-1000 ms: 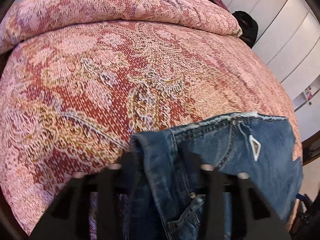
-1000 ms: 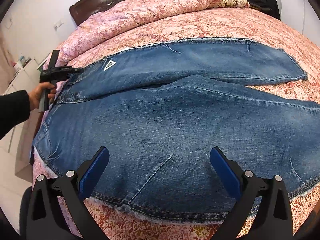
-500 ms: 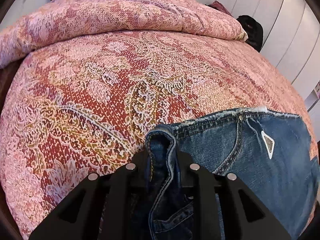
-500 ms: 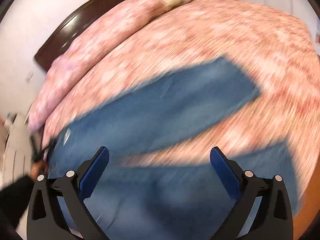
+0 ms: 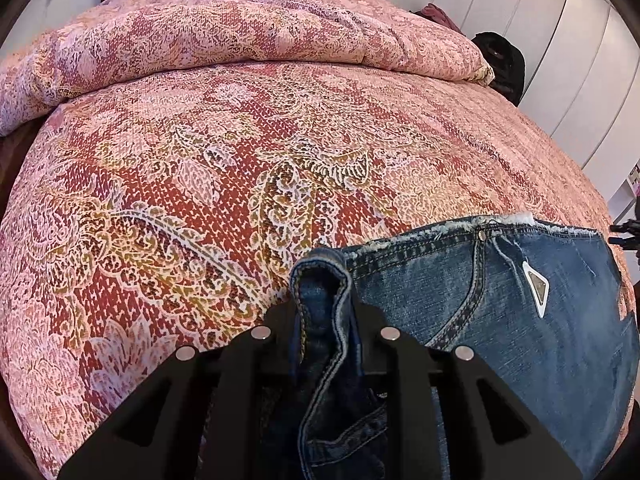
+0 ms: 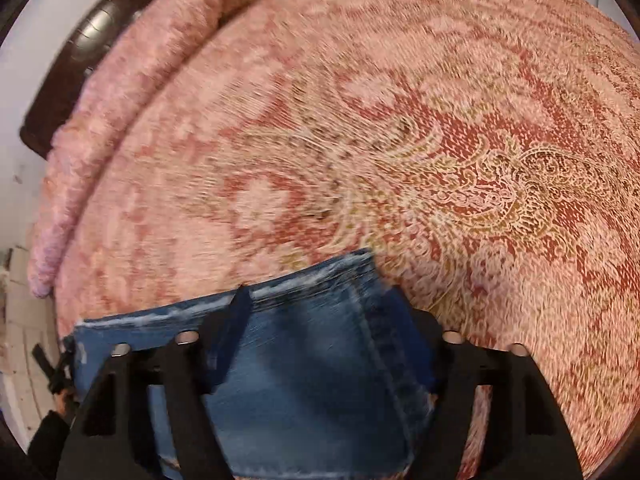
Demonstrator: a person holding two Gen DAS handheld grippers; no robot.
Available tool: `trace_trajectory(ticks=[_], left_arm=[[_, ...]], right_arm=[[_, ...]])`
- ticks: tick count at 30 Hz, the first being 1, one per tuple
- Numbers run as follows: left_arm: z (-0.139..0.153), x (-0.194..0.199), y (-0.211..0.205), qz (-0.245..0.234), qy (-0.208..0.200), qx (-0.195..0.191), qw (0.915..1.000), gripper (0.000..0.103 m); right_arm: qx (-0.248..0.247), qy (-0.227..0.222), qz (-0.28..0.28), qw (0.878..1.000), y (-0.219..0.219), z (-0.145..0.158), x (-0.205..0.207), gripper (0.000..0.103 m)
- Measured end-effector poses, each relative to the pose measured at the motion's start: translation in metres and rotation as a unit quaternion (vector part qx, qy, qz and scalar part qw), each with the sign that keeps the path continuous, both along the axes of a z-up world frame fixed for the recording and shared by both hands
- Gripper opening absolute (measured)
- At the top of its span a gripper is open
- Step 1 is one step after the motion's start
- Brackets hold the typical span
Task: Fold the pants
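Blue jeans point(image 5: 500, 312) w/ frayed waistband, white triangle patch, flat on bed, one edge bunched upright.
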State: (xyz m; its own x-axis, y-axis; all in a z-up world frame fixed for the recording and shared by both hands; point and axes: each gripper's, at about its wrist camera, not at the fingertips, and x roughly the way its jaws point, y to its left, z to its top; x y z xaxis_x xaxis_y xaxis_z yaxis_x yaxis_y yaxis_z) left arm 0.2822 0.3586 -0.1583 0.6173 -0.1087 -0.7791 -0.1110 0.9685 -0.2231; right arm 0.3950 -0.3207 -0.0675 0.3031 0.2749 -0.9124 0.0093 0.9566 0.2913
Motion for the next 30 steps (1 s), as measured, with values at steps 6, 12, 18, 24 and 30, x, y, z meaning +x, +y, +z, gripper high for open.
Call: trace_trajectory(ticks=[6, 12, 18, 24, 30], left_arm=[[0.001, -0.001, 0.002, 0.0, -0.001, -0.004, 1.0, 0.02], [0.004, 0.002, -0.004, 0.0, 0.008, 0.024, 0.9997, 0.02], [0.034, 0.002, -0.014, 0.02, 0.003, 0.051, 0.9985, 0.014], [0.083, -0.019, -0.019, 0.019, -0.054, 0.039, 0.9976, 0.013], [0.127, -0.077, -0.018, 0.026, -0.134, -0.013, 0.9905, 0.013]], right_arm=[[-0.039, 0.009, 0.014, 0.999, 0.007, -0.018, 0.02, 0.067], [-0.123, -0.018, 0.068, 0.99, 0.029, -0.011, 0.02, 0.016], [-0.172, -0.095, 0.085, 0.977, 0.038, 0.037, -0.004, 0.015], [-0.167, -0.165, 0.089, 0.968, 0.029, 0.092, -0.05, 0.015], [-0.133, -0.213, 0.07, 0.965, -0.011, 0.126, -0.121, 0.015]])
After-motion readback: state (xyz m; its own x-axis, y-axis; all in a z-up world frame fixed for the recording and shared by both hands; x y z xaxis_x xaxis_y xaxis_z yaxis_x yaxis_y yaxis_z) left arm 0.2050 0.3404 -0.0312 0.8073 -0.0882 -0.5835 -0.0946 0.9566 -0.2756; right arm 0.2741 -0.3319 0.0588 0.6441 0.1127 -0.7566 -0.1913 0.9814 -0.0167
